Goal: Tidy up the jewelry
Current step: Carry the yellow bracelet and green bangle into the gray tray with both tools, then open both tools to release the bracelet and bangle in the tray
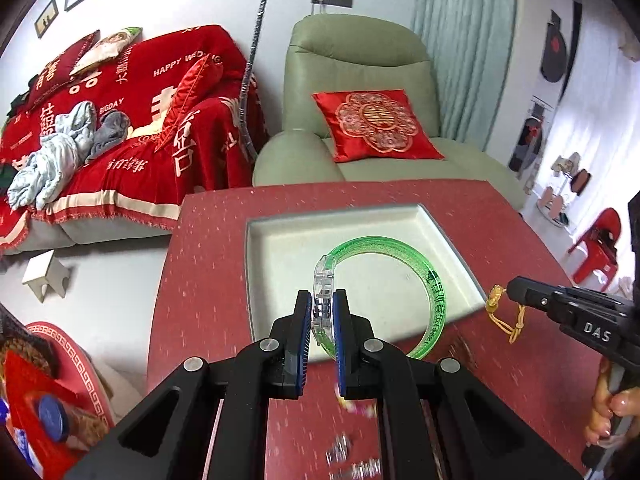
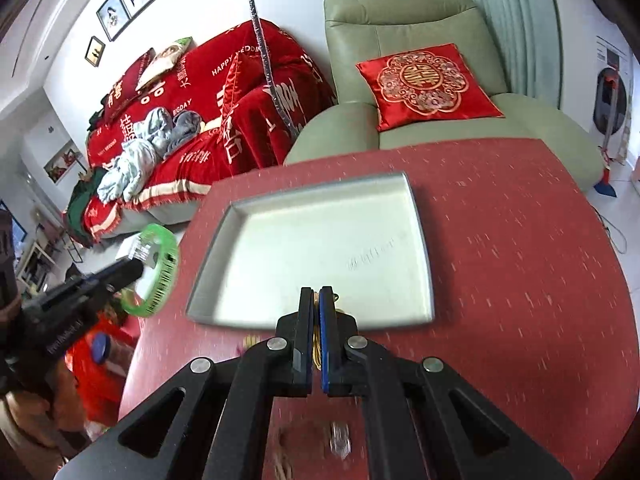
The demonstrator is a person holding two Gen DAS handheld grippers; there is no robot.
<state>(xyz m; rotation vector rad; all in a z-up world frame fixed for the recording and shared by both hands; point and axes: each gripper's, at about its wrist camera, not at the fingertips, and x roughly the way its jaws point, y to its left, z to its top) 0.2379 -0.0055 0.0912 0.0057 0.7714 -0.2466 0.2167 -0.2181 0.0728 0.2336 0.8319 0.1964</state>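
My left gripper (image 1: 322,308) is shut on the clear clasp of a green translucent bangle (image 1: 424,276), which hangs above the white tray (image 1: 276,248) on the red table. Seen from the right wrist, that bangle (image 2: 160,268) and the left gripper (image 2: 134,268) are at the far left, off the table's edge. My right gripper (image 2: 317,300) is shut on a yellow cord bracelet (image 2: 317,344), held over the near rim of the tray (image 2: 224,276). In the left wrist view the cord bracelet (image 1: 502,316) dangles from the right gripper (image 1: 508,292) beside the tray's right corner.
Small blurred jewelry pieces (image 1: 348,456) lie on the red table (image 1: 208,264) near the front edge. A green armchair with a red cushion (image 1: 376,124) stands behind the table, a red-covered sofa (image 1: 132,120) to the left. A red stool (image 1: 68,396) with a jar sits low left.
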